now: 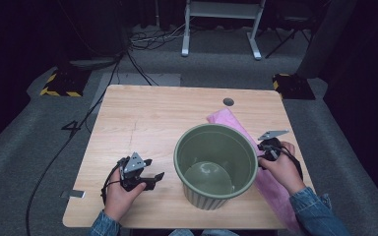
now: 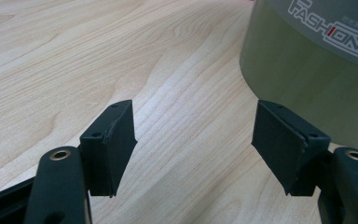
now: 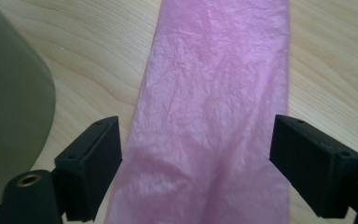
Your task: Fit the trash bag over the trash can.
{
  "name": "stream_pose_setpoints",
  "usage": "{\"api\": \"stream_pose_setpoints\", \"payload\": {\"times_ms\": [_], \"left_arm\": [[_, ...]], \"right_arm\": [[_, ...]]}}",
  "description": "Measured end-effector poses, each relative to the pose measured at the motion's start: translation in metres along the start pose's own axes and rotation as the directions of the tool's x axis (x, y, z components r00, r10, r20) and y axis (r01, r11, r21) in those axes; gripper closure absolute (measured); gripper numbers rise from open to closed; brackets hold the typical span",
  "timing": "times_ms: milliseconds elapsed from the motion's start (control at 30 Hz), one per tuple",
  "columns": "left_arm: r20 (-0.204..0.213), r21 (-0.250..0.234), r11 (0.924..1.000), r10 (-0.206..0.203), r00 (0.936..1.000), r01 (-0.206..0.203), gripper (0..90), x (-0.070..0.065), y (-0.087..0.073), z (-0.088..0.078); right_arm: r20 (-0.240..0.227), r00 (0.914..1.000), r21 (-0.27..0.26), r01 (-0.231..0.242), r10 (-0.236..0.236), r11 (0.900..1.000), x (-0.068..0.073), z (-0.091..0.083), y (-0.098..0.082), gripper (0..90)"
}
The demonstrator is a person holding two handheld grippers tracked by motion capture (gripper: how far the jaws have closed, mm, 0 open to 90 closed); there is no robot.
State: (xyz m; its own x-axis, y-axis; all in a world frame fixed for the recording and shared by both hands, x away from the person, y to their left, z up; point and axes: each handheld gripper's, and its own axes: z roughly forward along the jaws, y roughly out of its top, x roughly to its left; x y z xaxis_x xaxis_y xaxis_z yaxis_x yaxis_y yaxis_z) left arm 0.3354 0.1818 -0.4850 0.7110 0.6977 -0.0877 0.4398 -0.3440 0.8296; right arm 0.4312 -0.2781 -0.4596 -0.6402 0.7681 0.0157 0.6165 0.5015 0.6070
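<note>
Pink bag (image 3: 209, 116) lies flat, lengthwise away between the open right tool (image 3: 193, 172).

Green bin (image 1: 216, 164) blocks table centre-right; bare wood (image 1: 142, 123) open left and behind; pink bag (image 1: 270, 184) flat.

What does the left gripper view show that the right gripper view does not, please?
The left gripper view shows the printed FASHION label on the wall of the green bin, and the left tool with its jaws open over bare wood, nothing between them. The right gripper view shows the pink plastic bag lying flat on the table, running between the open jaws of the right tool, whose pads do not press on it. Both show the light wooden tabletop, part of the bin's green wall, and a pair of black jaws standing apart.
</note>
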Motion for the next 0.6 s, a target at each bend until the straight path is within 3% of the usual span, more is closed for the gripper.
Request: {"api": "stream_pose_setpoints", "payload": {"times_ms": [200, 267, 333, 433, 600], "left_arm": [[-0.007, 0.013, 0.9999, 0.005, 1.0, -0.005, 29.3, 0.0, -0.002, -0.001], [-0.006, 0.014, 0.9999, 0.003, 1.0, -0.003, 29.3, 0.001, -0.003, -0.001], [-0.007, 0.014, 0.9999, -0.001, 1.0, 0.001, 29.3, 0.002, -0.003, -0.001], [-0.005, 0.018, 0.9998, -0.003, 1.0, 0.004, 29.3, 0.002, -0.004, 0.0], [-0.005, 0.023, 0.9997, -0.006, 1.0, 0.006, 29.3, 0.002, -0.005, 0.001]], "right_arm": [[0.009, 0.9998, 0.062, 0.015, -0.016, 0.998, -0.002, 0.019, 0.006, 16.9], [-0.007, 0.9997, 0.108, 0.026, -0.025, 0.994, -0.002, 0.026, 0.01, 17.4], [-0.011, 0.9994, 0.155, 0.033, -0.031, 0.987, -0.003, 0.029, 0.014, 17.9], [-0.007, 0.999, 0.244, 0.044, -0.043, 0.969, -0.003, 0.035, 0.019, 13.9], [0.009, 0.9998, 0.307, 0.014, -0.018, 0.952, -0.001, 0.037, 0.026, 15.3]]}}
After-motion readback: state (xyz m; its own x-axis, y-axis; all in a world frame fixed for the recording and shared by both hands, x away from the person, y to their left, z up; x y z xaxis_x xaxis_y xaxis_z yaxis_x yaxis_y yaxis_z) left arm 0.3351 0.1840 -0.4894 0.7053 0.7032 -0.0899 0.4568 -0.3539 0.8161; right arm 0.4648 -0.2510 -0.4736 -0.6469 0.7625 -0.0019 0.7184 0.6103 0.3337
